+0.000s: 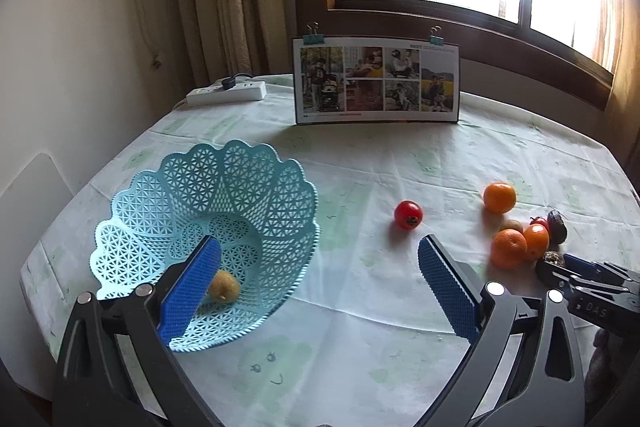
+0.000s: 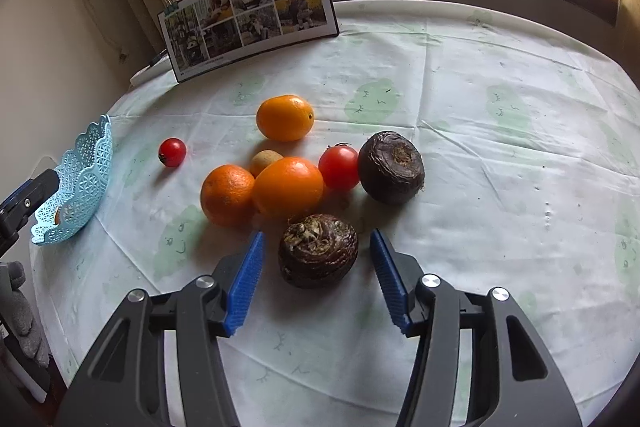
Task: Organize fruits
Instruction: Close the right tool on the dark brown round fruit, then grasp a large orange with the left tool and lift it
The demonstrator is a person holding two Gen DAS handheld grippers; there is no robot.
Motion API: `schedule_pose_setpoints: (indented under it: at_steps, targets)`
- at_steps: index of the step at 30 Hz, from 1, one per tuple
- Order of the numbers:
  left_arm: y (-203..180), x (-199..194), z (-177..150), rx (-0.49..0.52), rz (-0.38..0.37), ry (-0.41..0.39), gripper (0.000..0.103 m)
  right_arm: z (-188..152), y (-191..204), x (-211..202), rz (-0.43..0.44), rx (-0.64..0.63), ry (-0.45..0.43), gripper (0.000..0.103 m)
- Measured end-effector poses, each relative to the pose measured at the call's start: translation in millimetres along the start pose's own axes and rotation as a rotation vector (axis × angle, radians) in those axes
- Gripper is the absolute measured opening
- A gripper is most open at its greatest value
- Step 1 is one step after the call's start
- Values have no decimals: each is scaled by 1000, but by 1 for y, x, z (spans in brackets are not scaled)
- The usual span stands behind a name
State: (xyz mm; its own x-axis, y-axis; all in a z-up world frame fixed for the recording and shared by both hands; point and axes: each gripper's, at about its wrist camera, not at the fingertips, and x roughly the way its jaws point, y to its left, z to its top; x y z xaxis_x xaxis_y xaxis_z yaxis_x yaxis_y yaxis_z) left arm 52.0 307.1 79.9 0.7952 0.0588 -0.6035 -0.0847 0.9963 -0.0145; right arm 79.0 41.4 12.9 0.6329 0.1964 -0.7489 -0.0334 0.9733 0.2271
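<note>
Left wrist view: the left tongs [image 1: 320, 263] gape wide and empty, one finger over the blue basket [image 1: 256, 187]; fruits lie to their right.

Right wrist view: the right tongs [image 2: 316, 251] stand open, empty, straddling the dark root [image 2: 318, 251], squat, dead ahead on the worktop [image 2: 500, 147].

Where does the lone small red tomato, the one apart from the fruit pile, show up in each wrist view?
Left wrist: the lone red tomato lies right of centre, between the blue basket and the fruit pile.
Right wrist: the same tomato lies at mid-left, between the basket and the pile.
Shared landmark: the photo board standing at the table's far edge.
</note>
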Motion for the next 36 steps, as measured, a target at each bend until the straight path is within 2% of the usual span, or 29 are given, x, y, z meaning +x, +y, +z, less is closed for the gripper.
schedule_pose_setpoints:
  at_steps: [4,11,16,26,28,36]
  targets:
    - [-11,4,0,12,-13,14,100,-1,-1,0,17,-6,-1,41]
    - [-37,13,-2,61,-59,44,100,-4,-10,-13,22,7,-16,40]
    - [-66,28,-7,102,-127,95,100,-5,-29,-24,-11,55,-44,40]
    - [-117,54,-14,203,-266,168,100,-9,-43,-29,13,95,-60,40]
    - [-126,60,-16,219,-292,187,97,-9,-43,-30,16,93,-65,40]
    - [-142,77,-16,240,-344,239,70,-11,-43,-31,30,94,-64,40]
